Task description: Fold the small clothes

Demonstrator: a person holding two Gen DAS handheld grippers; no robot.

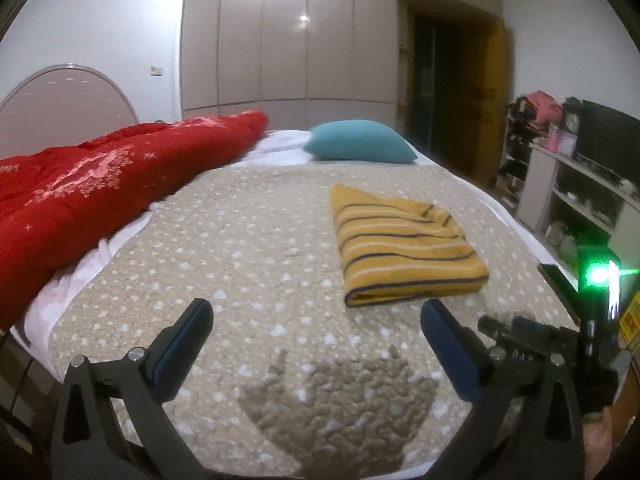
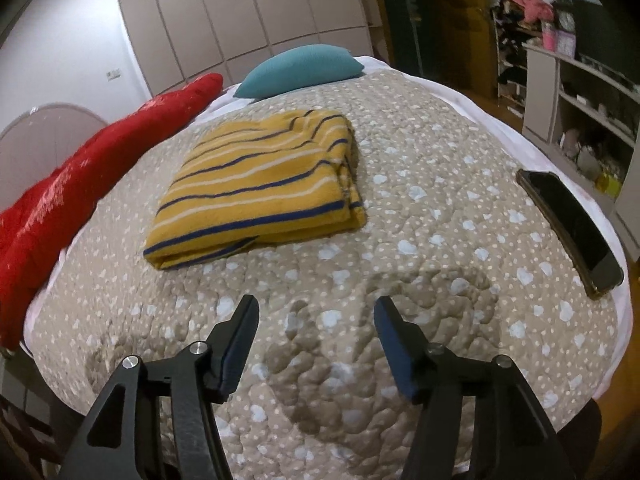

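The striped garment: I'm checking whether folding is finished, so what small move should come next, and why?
Probably draw both grippers back. The yellow striped garment already lies folded in a flat stack on the quilted bedspread, and the left gripper and right gripper are open, empty and short of it.

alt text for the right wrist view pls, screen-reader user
A folded yellow striped garment lies on a beige dotted bedspread, beyond the open, empty right claw. A dark phone lies at the right edge; a teal pillow and red quilt sit farther back.
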